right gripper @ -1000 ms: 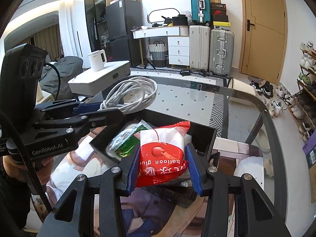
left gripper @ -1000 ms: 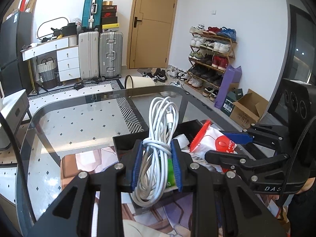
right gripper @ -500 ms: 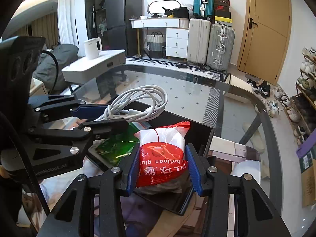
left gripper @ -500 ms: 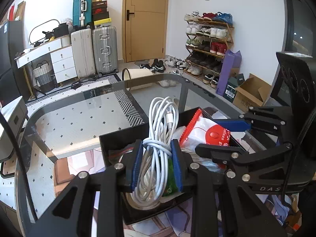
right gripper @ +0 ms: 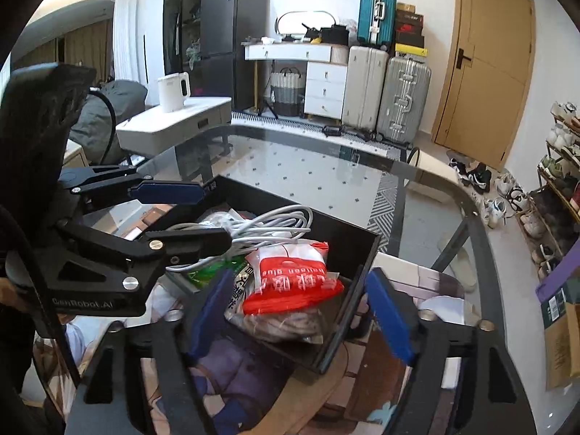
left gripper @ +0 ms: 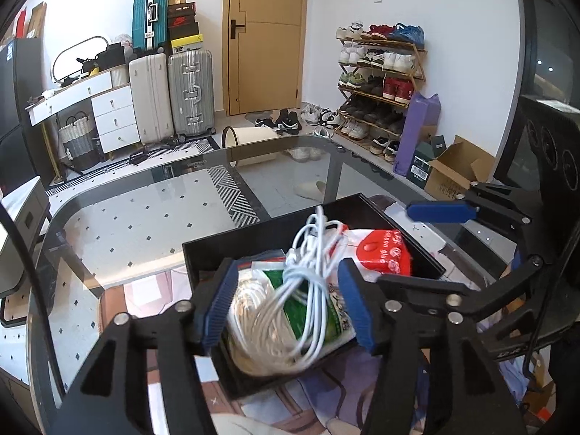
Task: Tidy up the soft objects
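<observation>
The left gripper point(left gripper: 286, 302) is hovering over the near left part of a black tray point(left gripper: 275, 237) that is sitting on a glass desk point(left gripper: 145, 217). Its jaws are standing wide apart, holding nothing. Between and below them a white cable point(left gripper: 286, 308) is lying bundled in the tray, free of both blue pads point(left gripper: 217, 304). The cable is resting on a green packet point(left gripper: 308, 311), which is also inside the tray. In the right wrist view the cable point(right gripper: 275, 226) is showing as loops spread across the tray's left half, with the left gripper point(right gripper: 195, 214) reaching in from the left above it.

Just right of the cable, a red-and-white bag point(left gripper: 380, 252) is lying in the tray's right half, touching the cable's far loops. In the right wrist view the bag point(right gripper: 290, 277) is sitting on top of other wrapped items against the tray's near wall point(right gripper: 344, 311).

The right gripper point(right gripper: 301, 320) is hanging over the tray's near right corner, its jaws spread wide and gripping nothing; the bag is lying between and beyond them, clear of both pads. From the left wrist view, the right gripper point(left gripper: 435, 239) is entering from the right, above the tray's right edge.

A printed cloth point(left gripper: 326, 398) is lying under the tray on the desk.
</observation>
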`<state>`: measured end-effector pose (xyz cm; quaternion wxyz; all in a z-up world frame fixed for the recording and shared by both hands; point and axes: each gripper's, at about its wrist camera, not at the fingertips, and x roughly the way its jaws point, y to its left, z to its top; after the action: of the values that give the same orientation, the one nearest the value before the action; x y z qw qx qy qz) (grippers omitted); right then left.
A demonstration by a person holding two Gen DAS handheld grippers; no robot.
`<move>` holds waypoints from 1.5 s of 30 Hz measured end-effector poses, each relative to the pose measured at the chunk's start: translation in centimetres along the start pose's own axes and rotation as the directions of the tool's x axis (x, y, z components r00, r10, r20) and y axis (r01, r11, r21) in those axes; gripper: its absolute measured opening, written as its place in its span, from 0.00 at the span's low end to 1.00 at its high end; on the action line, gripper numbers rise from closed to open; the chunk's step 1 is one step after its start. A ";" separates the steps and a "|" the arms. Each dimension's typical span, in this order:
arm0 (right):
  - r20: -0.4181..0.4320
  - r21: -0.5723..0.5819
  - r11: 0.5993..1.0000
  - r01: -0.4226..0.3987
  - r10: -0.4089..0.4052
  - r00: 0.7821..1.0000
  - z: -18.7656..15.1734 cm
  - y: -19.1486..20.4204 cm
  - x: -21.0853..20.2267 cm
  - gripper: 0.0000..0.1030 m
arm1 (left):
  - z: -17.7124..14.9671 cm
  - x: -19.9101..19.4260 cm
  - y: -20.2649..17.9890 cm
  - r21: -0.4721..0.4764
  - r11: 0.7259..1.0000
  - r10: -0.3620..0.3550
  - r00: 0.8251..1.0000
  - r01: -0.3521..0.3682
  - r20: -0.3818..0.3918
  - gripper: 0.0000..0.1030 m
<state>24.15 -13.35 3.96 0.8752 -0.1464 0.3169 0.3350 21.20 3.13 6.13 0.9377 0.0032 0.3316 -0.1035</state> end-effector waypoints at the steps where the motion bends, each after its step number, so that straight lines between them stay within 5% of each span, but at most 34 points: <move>1: 0.018 0.007 1.000 -0.001 0.001 1.000 -0.2 -0.1 -0.5 0.88 | -0.1 -0.4 0.0 -0.003 1.000 0.008 1.000 -0.008 0.000 0.81; 6: 0.102 0.055 0.998 -0.004 -0.001 0.995 -1.5 -0.3 -3.0 0.99 | -1.3 -3.1 0.1 -0.046 0.999 0.027 0.997 -0.023 0.076 1.00; 20: 0.228 0.131 0.991 -0.007 -0.023 0.973 -4.3 1.3 -6.4 0.99 | -5.4 -8.2 -0.3 -0.117 0.982 0.171 0.968 -0.152 0.181 1.00; 32: 0.286 0.128 0.992 0.000 -0.037 0.958 -7.3 2.5 -6.2 0.99 | -8.3 -8.3 -0.3 -0.162 0.961 0.257 0.937 -0.223 0.237 1.00; 45: 0.337 0.109 0.994 0.016 -0.052 0.940 -7.5 3.1 -6.9 0.99 | -9.0 -7.7 -0.4 -0.176 0.956 0.277 0.923 -0.236 0.266 1.00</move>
<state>14.64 -17.95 2.64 0.9287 -0.0458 0.1761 0.3231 9.70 4.89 3.98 0.9793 -0.0345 0.1946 0.0447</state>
